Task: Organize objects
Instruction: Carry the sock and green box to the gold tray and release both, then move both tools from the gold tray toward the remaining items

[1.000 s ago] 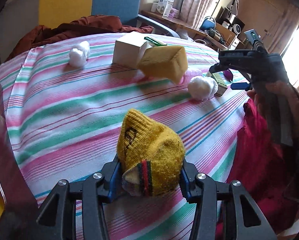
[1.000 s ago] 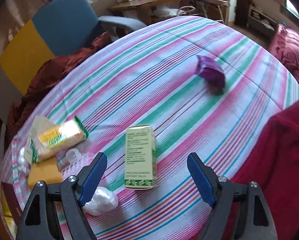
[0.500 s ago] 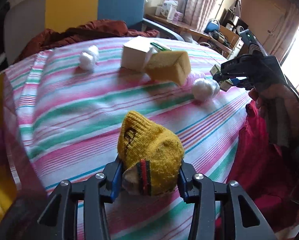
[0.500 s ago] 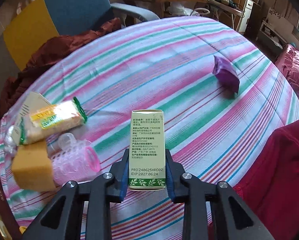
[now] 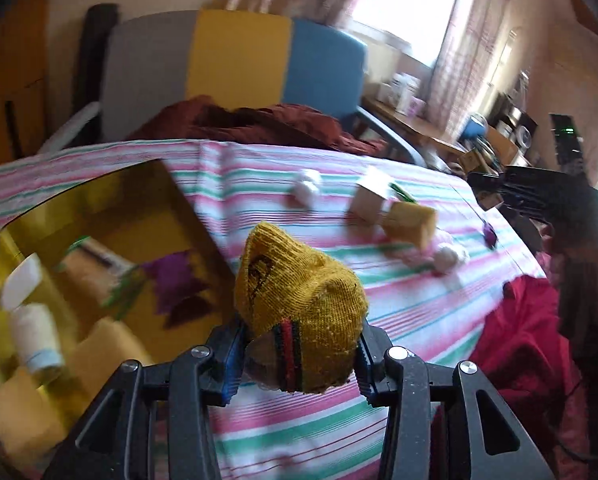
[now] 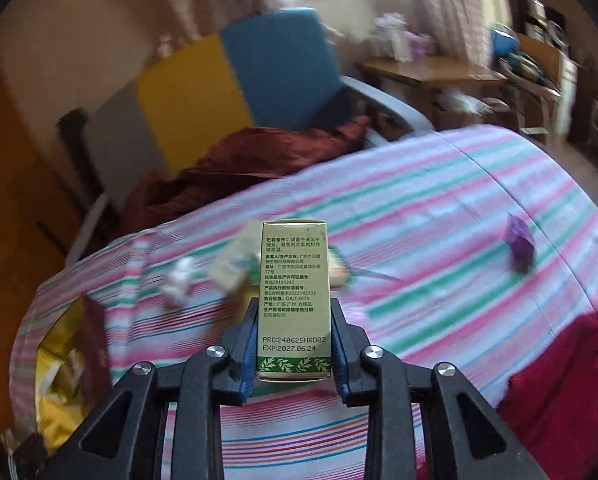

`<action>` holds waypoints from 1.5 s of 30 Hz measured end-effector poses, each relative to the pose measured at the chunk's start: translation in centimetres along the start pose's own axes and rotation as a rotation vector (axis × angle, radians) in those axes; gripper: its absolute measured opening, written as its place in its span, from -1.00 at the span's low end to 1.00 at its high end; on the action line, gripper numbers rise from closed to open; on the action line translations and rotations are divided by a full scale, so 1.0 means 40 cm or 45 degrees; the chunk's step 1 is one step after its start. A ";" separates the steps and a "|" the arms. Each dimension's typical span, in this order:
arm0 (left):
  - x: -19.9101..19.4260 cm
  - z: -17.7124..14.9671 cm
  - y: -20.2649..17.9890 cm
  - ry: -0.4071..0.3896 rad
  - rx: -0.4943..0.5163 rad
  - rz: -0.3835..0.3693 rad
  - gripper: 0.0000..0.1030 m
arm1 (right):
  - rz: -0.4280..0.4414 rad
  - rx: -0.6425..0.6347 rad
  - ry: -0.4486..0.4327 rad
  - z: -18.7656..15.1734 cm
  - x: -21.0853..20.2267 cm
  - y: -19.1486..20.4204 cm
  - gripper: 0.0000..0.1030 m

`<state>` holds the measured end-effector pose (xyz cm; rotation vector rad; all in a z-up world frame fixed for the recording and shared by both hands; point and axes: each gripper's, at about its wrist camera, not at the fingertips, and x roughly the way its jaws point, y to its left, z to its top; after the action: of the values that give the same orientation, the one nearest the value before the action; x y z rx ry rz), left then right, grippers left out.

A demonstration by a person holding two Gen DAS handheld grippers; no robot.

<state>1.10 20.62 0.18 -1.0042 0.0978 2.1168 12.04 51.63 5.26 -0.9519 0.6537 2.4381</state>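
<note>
**Both grippers loaded above the striped counter**

While the left wrist view is blurred, its main content is legible: the left gripper [image 5: 299, 364] is clamped on a bunched yellow sock [image 5: 299, 312], the blue pads pressing its lower flanks. The sock rises well above the fingertips and sits centred between them. It appears soft, light and compressible; a squeeze low on the folded bulk, as here, is judged secure, though knit fabric can sag or creep out of a shallow hold. Left of the gripper lies a yellow box [image 5: 171, 196] already holding several items, the likely destination. Loose pieces, including a yellow sponge [image 5: 411, 224], sit on the striped counter [image 5: 419, 320] beyond.

Seen from the right wrist view, the right gripper [image 6: 294, 356] is closed tight on a small green-and-cream carton [image 6: 294, 300], pads bearing on its two narrow sides near the base. The carton stands upright and square between the fingers, printed face to the camera. It looks light, stiff and smooth-sided; hard pressure could crush it. A purple packet [image 6: 519, 242] lies on the counter, well apart to the right.
</note>
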 end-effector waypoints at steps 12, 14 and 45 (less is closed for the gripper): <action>-0.134 -0.036 0.242 -0.100 -0.250 0.218 -0.10 | 0.426 -0.493 0.223 -0.128 0.081 0.527 -0.43; -0.145 -0.039 0.278 -0.113 -0.278 0.252 -0.10 | 0.452 -0.547 0.259 -0.145 0.110 0.586 -0.43; -0.175 -0.078 0.318 -0.112 -0.347 0.513 0.54 | 0.348 -0.638 0.308 -0.264 0.180 0.703 0.52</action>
<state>-2.82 6.30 -0.21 -1.1182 -0.0372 2.5922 -2.93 25.01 0.71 -1.4502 0.2552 2.8246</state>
